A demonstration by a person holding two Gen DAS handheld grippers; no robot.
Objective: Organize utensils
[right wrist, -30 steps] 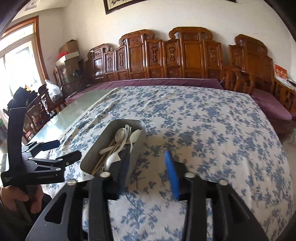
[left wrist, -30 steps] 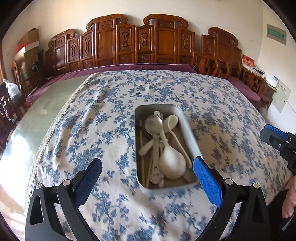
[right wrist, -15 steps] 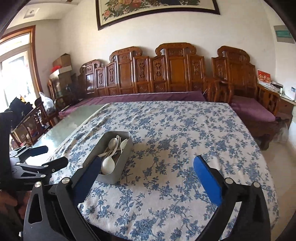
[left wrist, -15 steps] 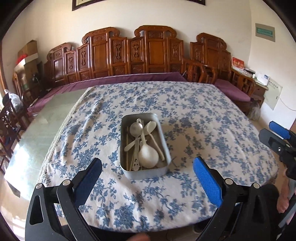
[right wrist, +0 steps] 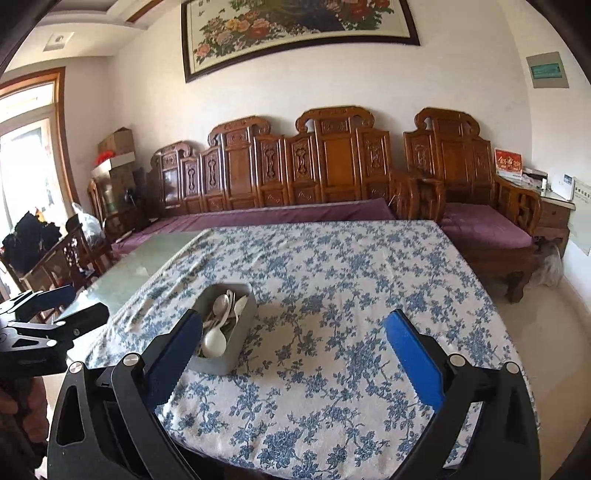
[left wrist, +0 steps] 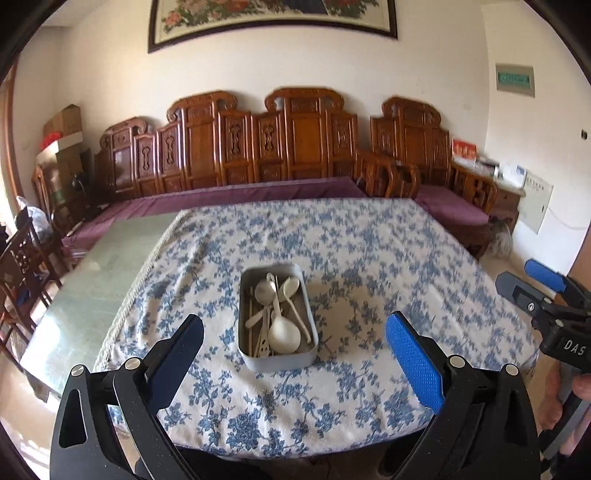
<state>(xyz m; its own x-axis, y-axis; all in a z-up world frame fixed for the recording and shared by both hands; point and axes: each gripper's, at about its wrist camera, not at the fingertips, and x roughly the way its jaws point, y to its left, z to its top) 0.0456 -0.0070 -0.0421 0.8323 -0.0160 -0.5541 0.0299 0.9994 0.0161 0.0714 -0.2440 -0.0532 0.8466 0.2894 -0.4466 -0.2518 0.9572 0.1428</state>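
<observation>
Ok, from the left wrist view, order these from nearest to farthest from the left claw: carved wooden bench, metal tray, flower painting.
1. Metal tray: on the tablecloth, just ahead of the left claw.
2. Carved wooden bench: beyond the table's far edge, against the wall.
3. Flower painting: on the wall, above the bench.

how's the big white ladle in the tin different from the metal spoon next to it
The white ladle has a far bigger, rounder bowl than the metal spoon. The ladle is matte white; the spoon is shiny grey. The ladle's bowl lies at the near end of the metal tin, the spoon's bowl towards the far end. Both lie loose inside the tin, roughly lengthwise, among other utensils.
</observation>
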